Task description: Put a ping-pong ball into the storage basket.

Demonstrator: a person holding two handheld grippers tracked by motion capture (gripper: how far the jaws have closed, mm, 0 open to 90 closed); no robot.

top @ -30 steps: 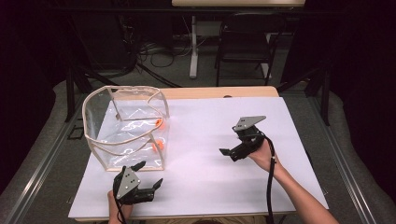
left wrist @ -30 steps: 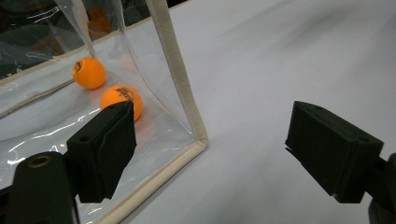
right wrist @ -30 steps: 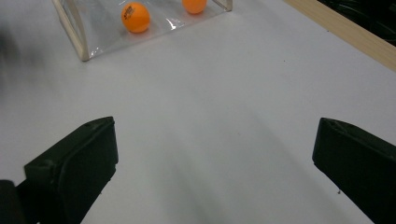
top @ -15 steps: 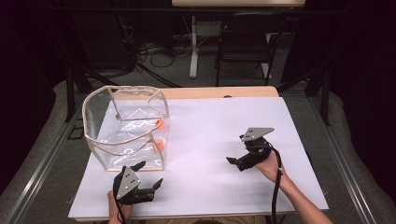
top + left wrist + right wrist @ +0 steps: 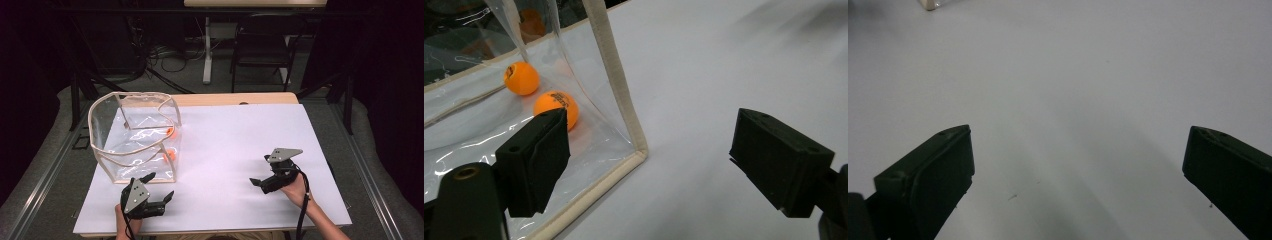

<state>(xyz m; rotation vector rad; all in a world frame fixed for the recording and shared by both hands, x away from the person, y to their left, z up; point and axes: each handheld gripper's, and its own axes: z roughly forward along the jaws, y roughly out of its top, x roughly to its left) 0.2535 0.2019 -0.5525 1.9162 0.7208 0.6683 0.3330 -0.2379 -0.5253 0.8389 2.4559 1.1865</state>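
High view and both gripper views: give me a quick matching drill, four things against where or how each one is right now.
Things:
1. left hand-held gripper
2. right hand-held gripper
3. orange balls
4. clear bag

States:
A. inside the transparent container
B. open, at the table's near edge just in front of the bag
C. standing open-topped on the table's left side
D. open, over bare white surface on the right

Pairs: 1-B, 2-D, 3-A, 4-C

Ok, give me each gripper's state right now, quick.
Left gripper: open, holding nothing, beside the clear bag.
Right gripper: open, holding nothing, over the bare white table.
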